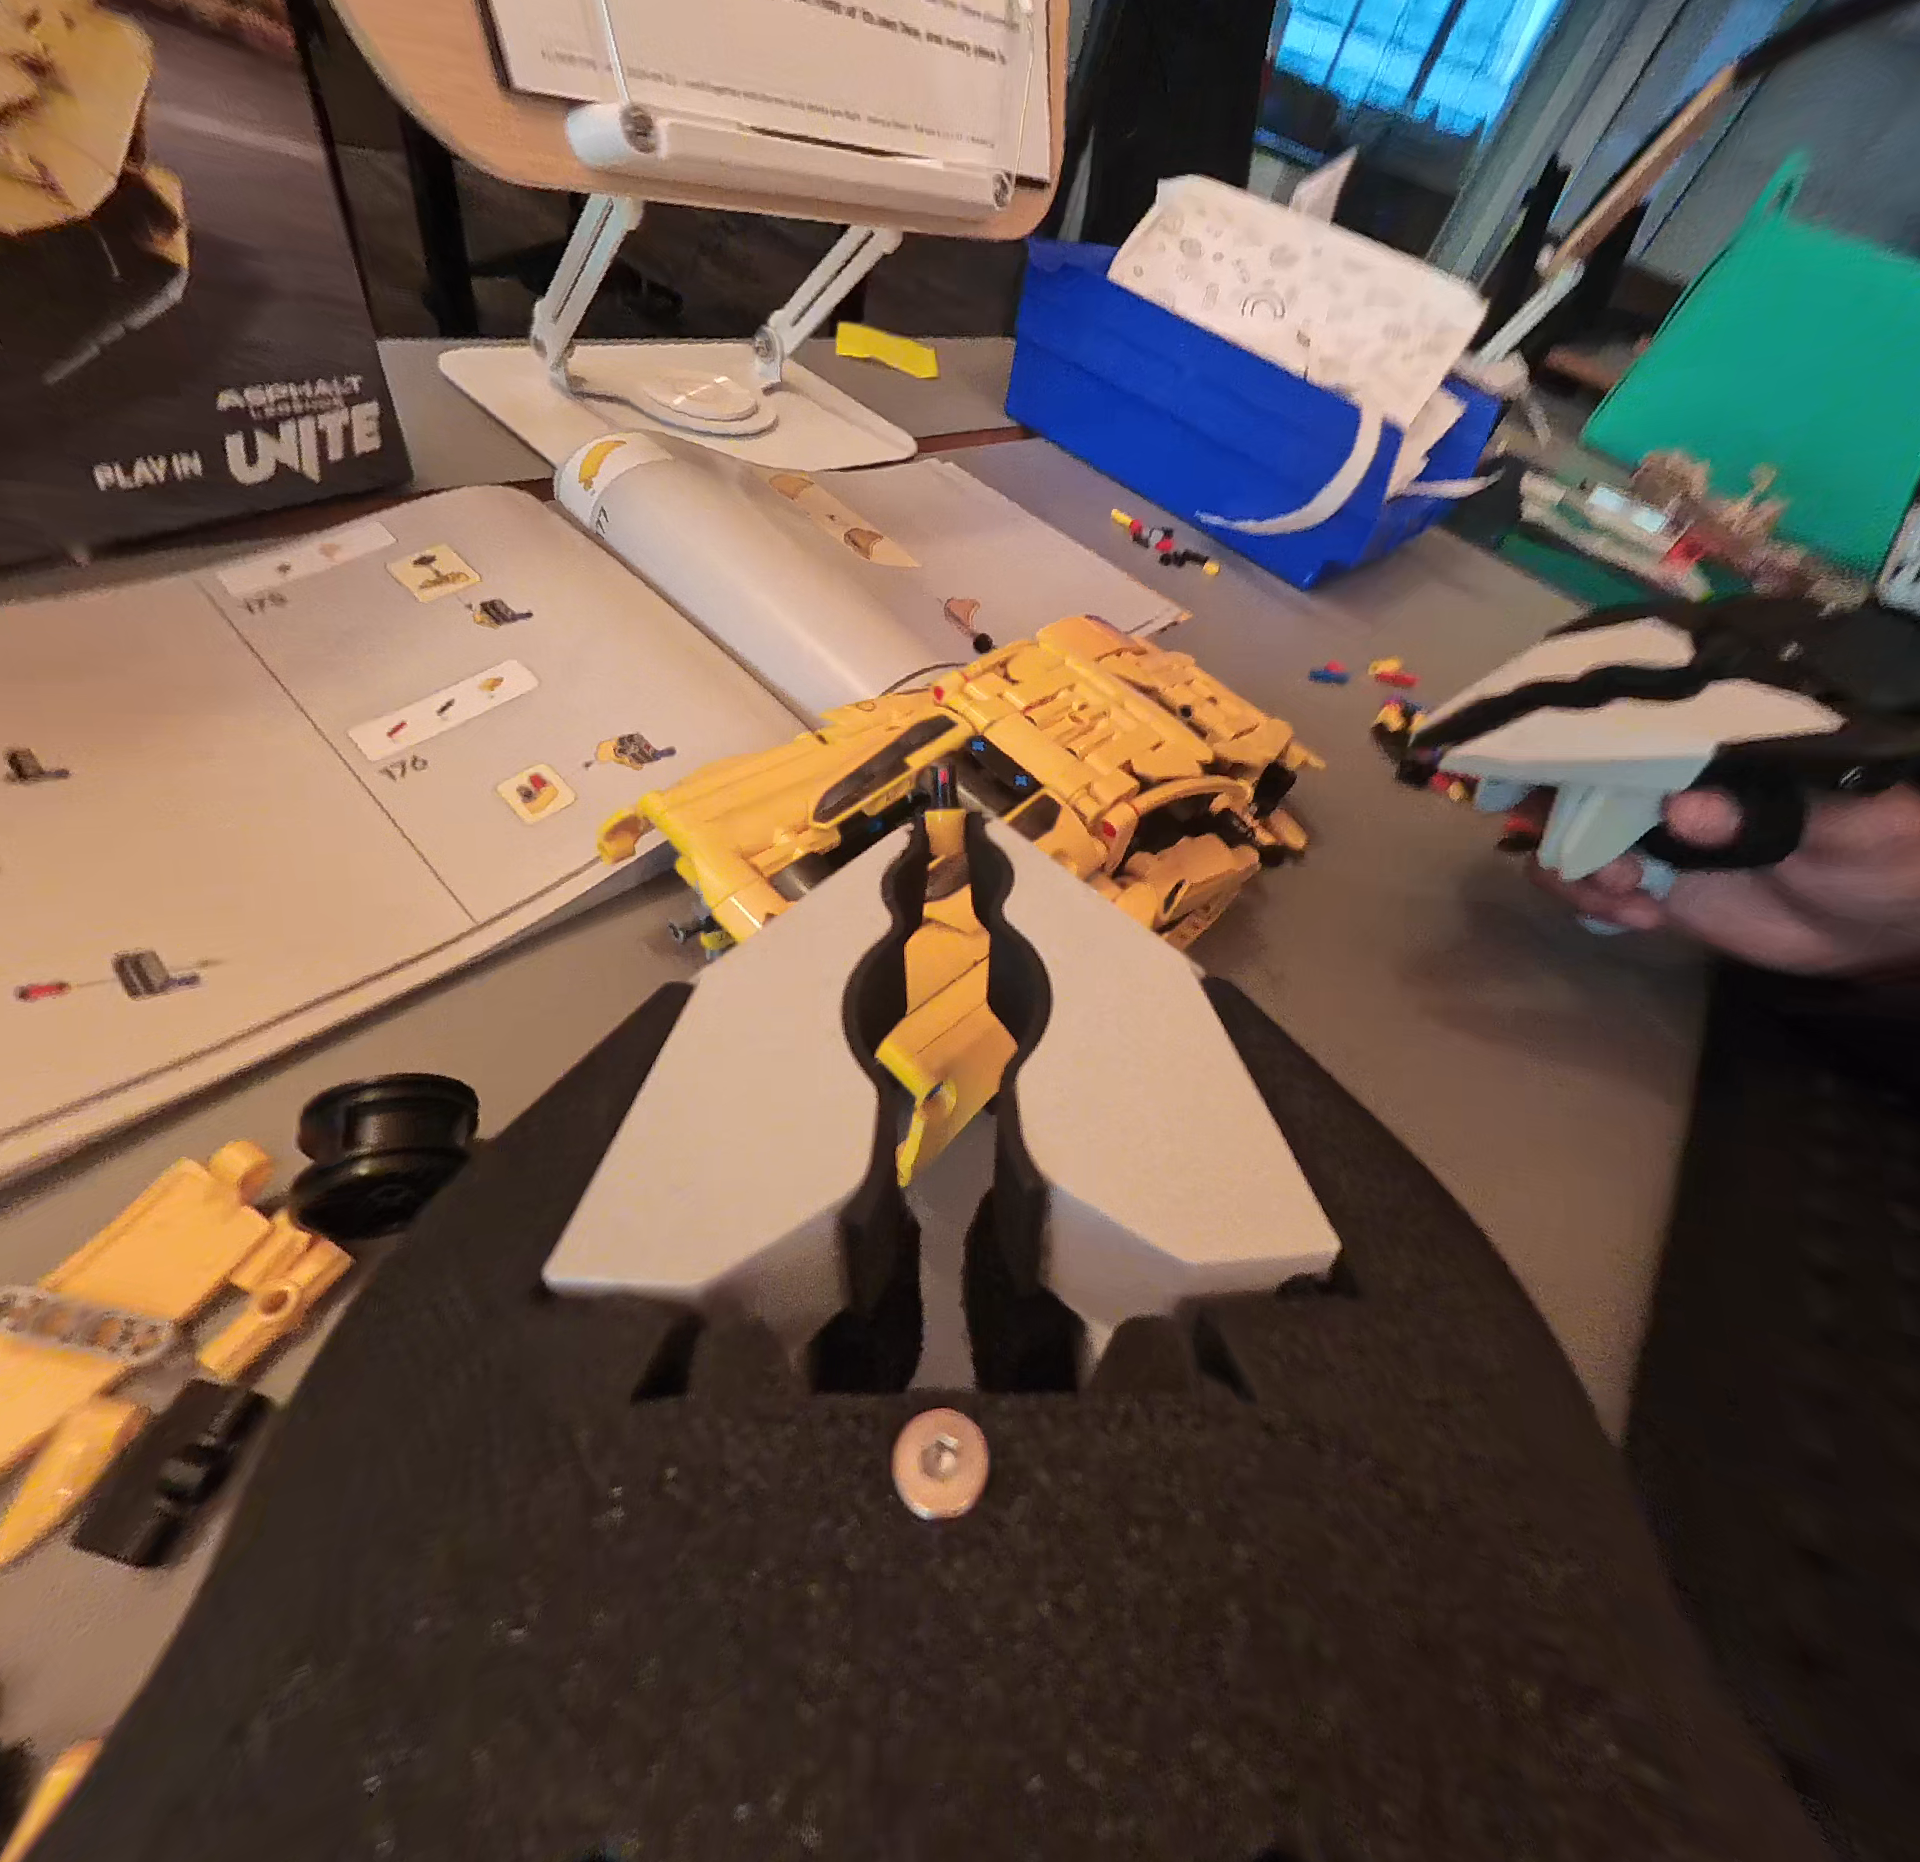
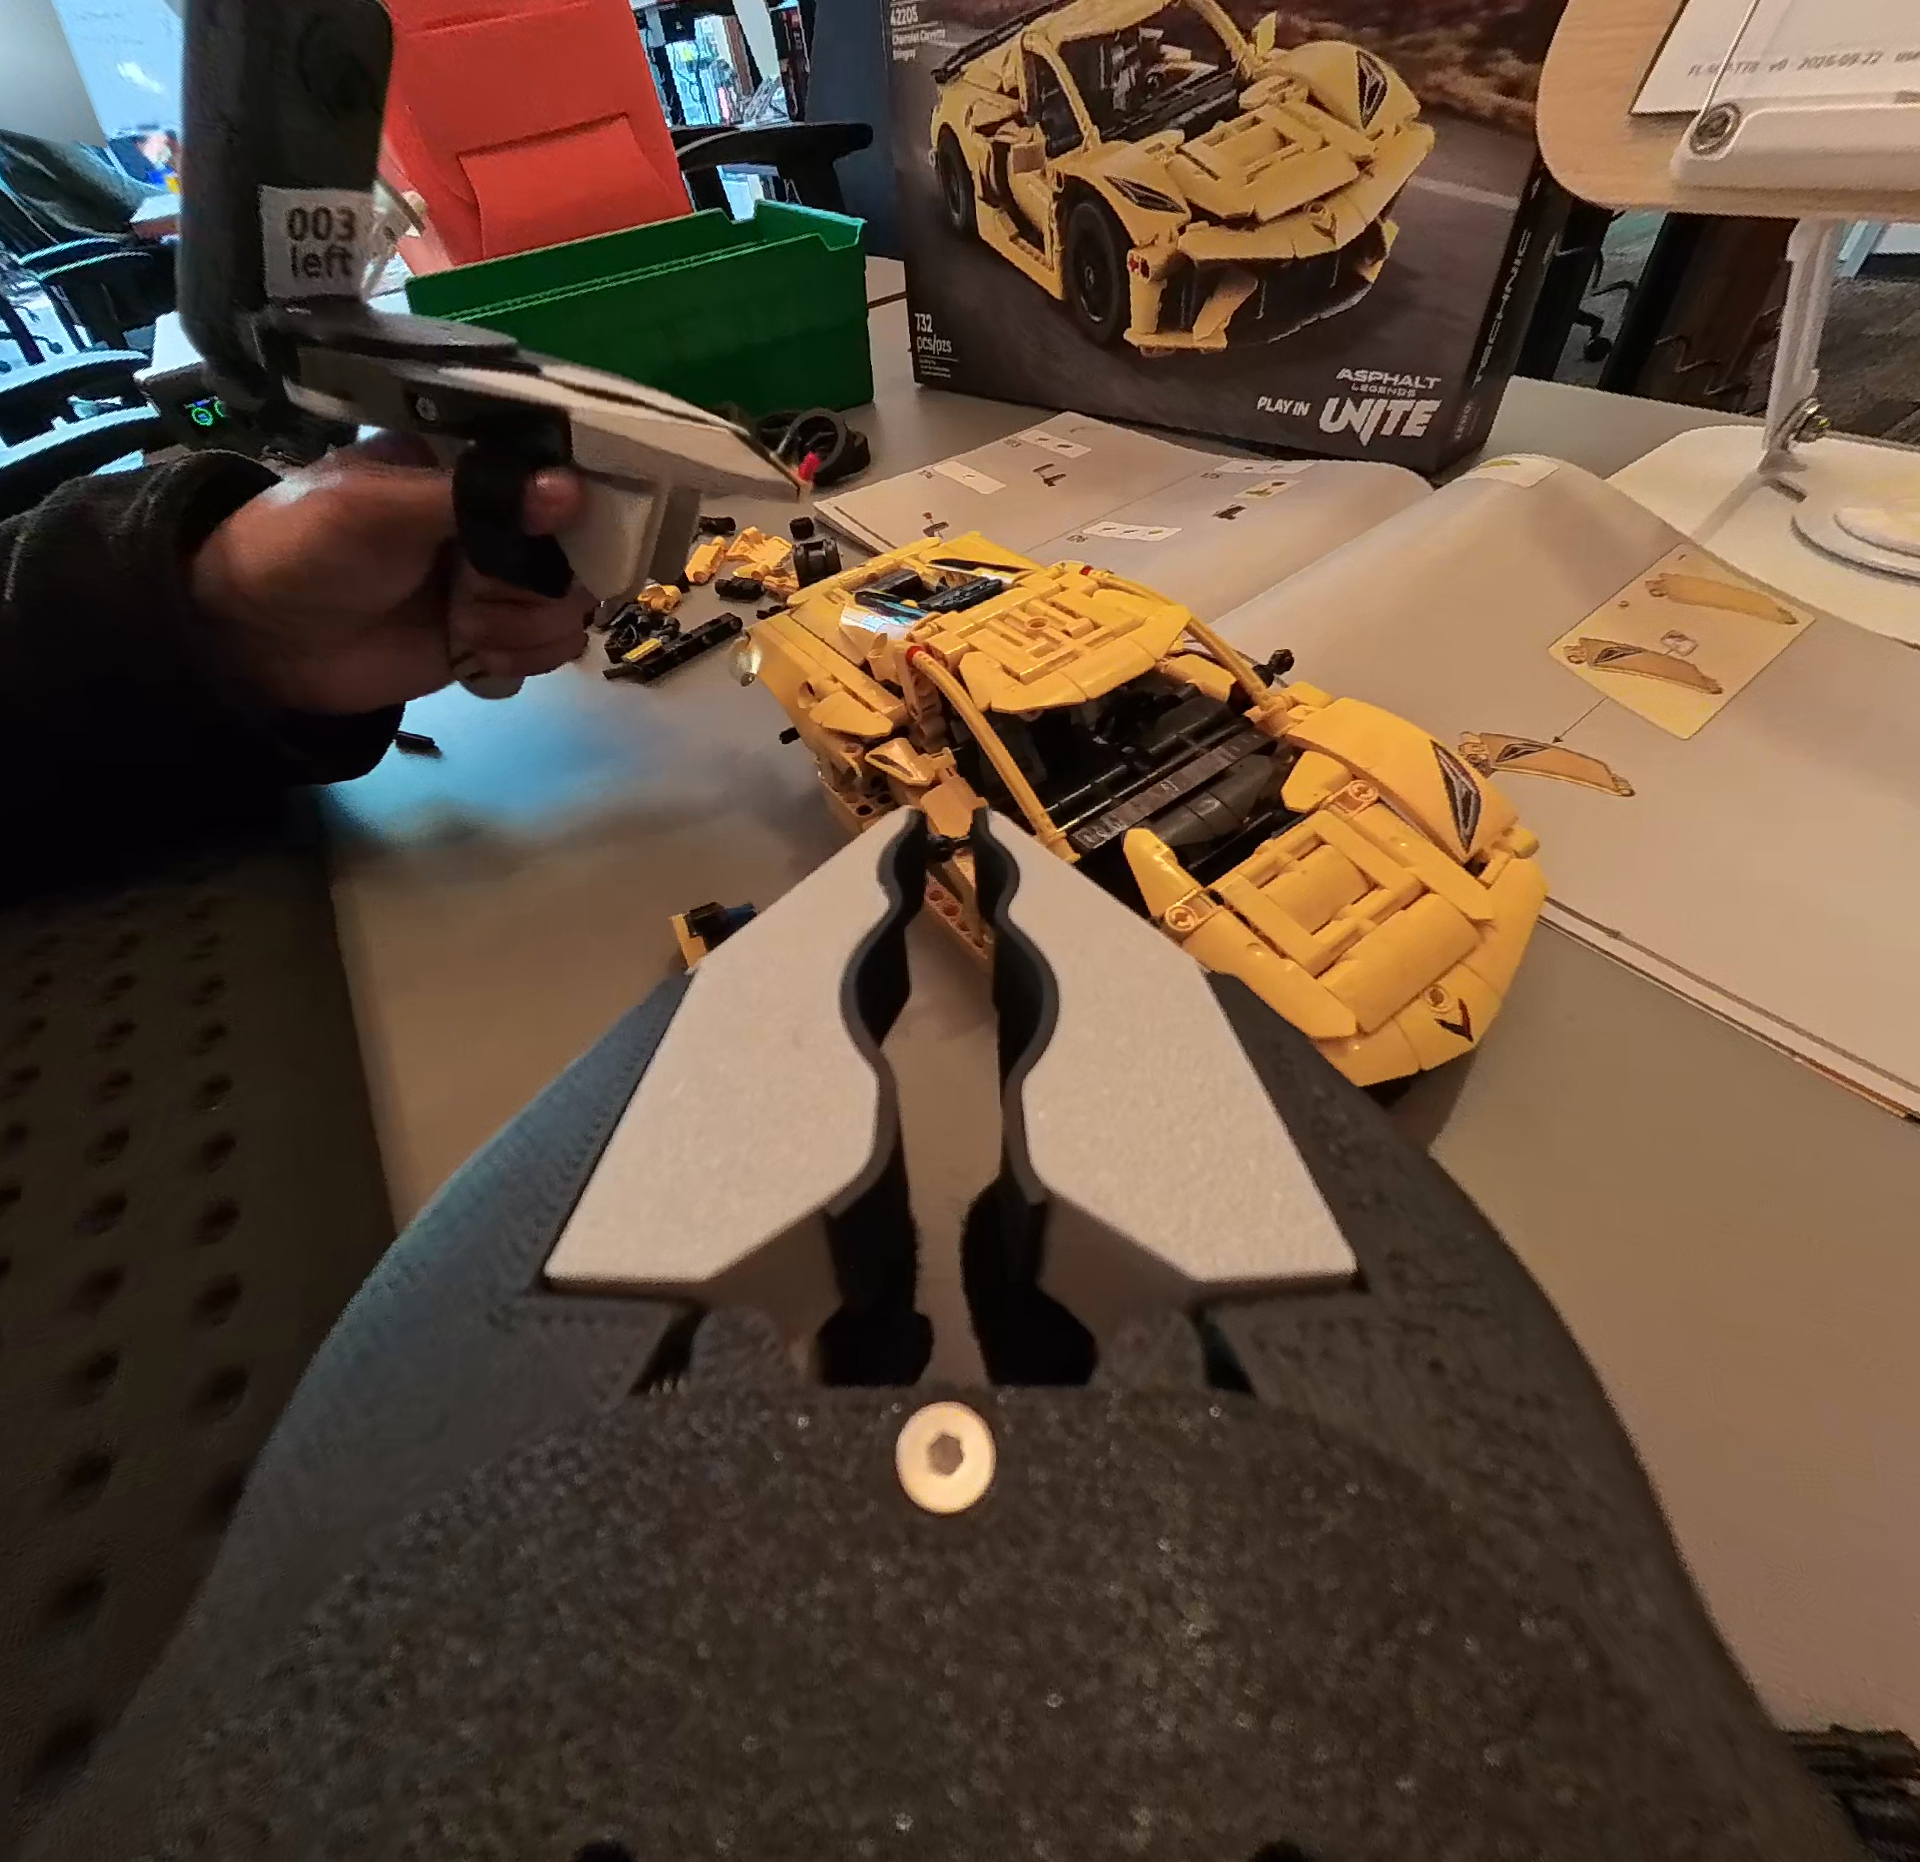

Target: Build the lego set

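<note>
The yellow lego car lies on the grey table, partly on the open instruction booklet. My left gripper is shut on a narrow yellow lego piece with a small red pin at the tip, held in the air short of the car. In the right wrist view the left gripper hovers up left of the car. My right gripper has its jaws together with nothing visible between them, near the car's side. It also shows in the left wrist view, over small loose pieces.
Loose yellow parts and a black wheel hub lie at the near left. The lego box, a green bin, a blue bin and a paper stand stand behind. Small parts lie left of the car. My right fingertips sit around 15 centimetres from my left ones.
</note>
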A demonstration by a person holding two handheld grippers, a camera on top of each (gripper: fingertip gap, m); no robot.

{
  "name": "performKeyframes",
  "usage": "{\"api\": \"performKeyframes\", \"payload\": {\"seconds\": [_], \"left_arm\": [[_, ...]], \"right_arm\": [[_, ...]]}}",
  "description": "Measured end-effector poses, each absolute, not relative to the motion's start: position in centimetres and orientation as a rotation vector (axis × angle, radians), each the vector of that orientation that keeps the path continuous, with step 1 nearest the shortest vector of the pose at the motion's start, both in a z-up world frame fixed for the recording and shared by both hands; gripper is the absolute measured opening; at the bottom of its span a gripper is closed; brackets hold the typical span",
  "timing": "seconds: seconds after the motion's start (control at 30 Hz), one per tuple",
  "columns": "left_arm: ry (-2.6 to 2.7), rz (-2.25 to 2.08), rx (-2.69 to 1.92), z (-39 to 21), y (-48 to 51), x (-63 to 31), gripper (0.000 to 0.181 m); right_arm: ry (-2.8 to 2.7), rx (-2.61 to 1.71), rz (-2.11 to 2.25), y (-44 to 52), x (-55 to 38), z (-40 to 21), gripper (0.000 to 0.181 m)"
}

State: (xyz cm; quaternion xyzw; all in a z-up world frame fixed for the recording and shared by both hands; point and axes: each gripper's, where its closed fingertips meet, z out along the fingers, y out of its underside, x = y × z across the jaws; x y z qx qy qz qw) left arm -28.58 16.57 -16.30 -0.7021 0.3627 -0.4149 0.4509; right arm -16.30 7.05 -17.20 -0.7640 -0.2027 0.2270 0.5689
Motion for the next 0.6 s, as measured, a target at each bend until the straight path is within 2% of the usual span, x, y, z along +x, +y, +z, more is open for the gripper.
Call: {"api": "performKeyframes", "payload": {"seconds": [0.2, 0.43, 0.6], "left_arm": [[1.208, -0.719, -1.522, -16.3, 13.5, -26.4, 0.007], [1.459, -0.486, -1.198, -15.9, 8.5, -24.5, 0.006], [1.561, -0.255, -1.123, -17.4, 7.5, -23.9, 0.006]], "right_arm": [[-0.478, -1.784, 0.549, 7.0, -16.7, -17.0, 0.009], [-0.346, -1.813, 1.051, 6.5, -22.1, -14.6, 0.017], [-0.376, -1.806, 1.070, 6.4, -25.1, -15.1, 0.020]]}}
